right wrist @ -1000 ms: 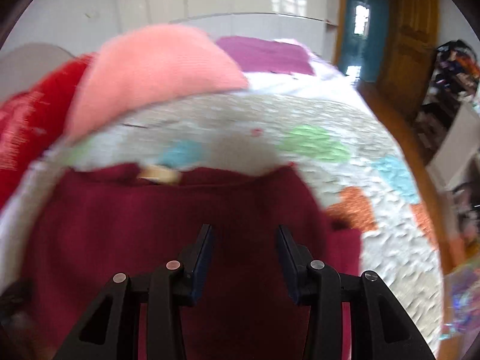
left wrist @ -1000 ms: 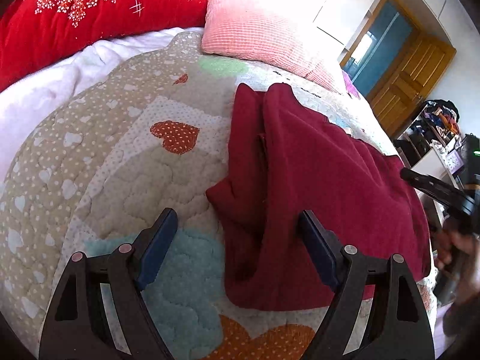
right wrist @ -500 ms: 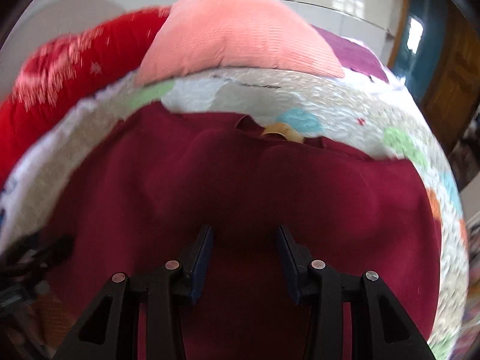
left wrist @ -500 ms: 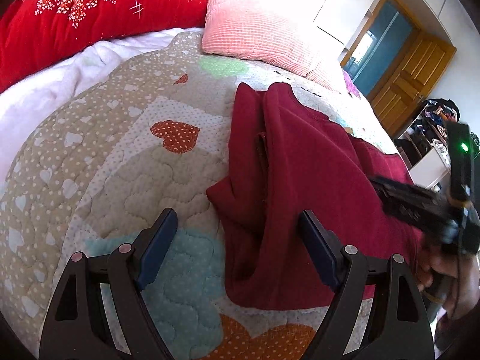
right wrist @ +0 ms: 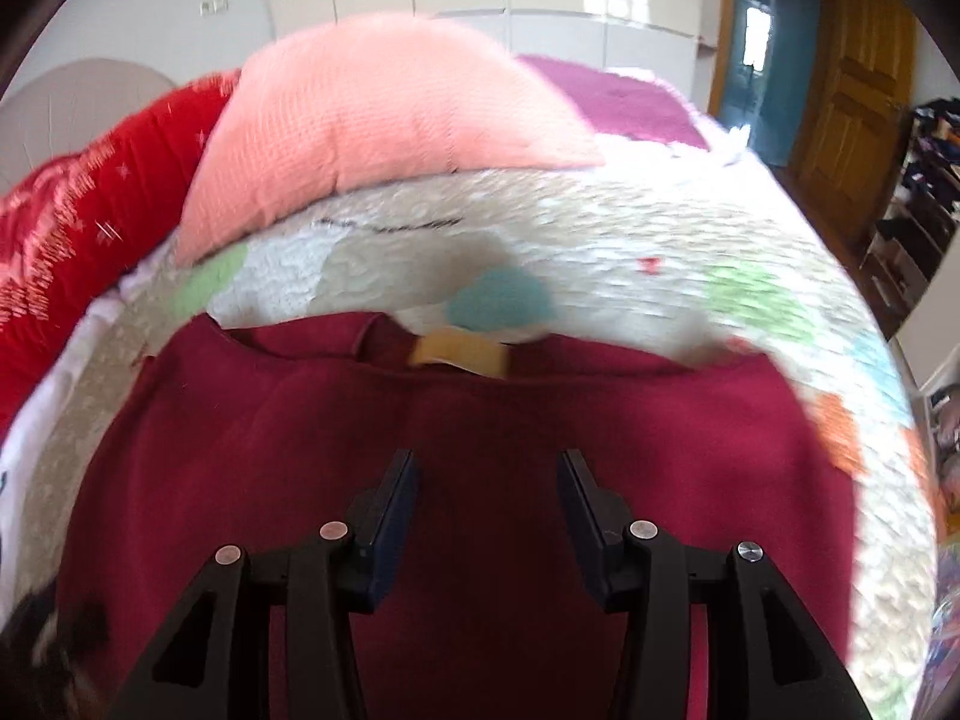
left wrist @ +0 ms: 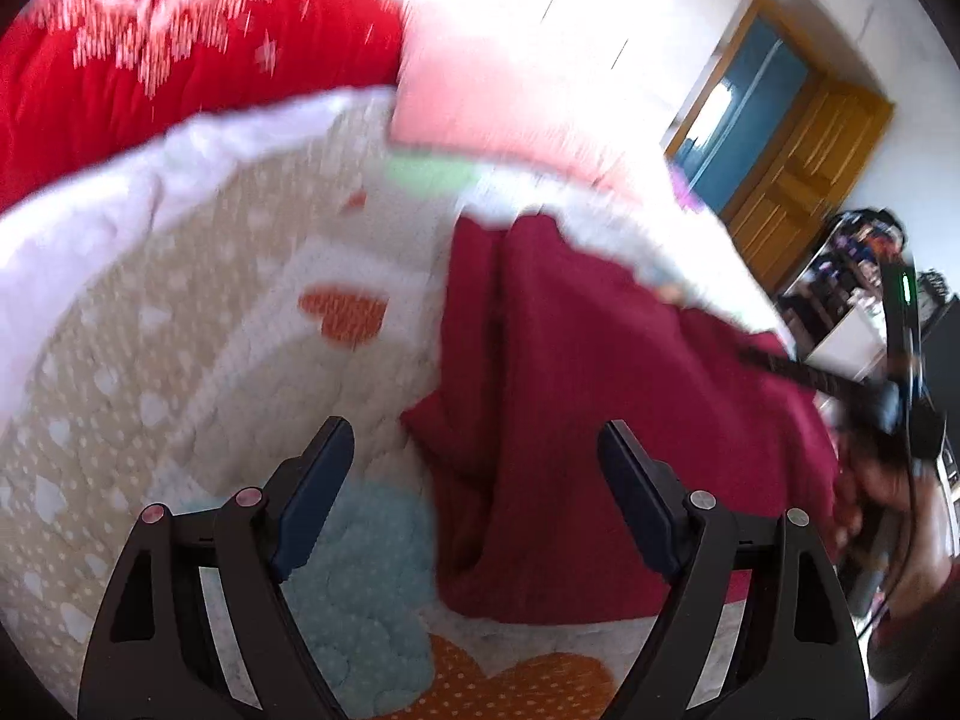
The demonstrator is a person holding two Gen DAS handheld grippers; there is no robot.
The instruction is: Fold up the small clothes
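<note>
A dark red garment (left wrist: 600, 396) lies on the patterned quilt (left wrist: 180, 324), with its left side folded over into a long flap. My left gripper (left wrist: 474, 492) is open and empty, hovering above the garment's near left edge. In the right wrist view the garment (right wrist: 480, 420) fills the lower half, its neckline with a tan label (right wrist: 459, 354) at the far edge. My right gripper (right wrist: 486, 510) is open above the garment's middle. The right gripper also shows in the left wrist view (left wrist: 798, 369), reaching in over the garment's right side.
A pink pillow (right wrist: 384, 114) and a red pillow (left wrist: 180, 60) lie at the head of the bed. A purple cloth (right wrist: 606, 99) lies beyond the pink pillow. A wooden door (left wrist: 798, 180) and cluttered shelves (left wrist: 864, 264) stand to the right of the bed.
My left gripper's view has blurred and shifted a little, the garment sitting slightly lower. My right gripper has drawn back somewhat, so more quilt and pillow show beyond the neckline.
</note>
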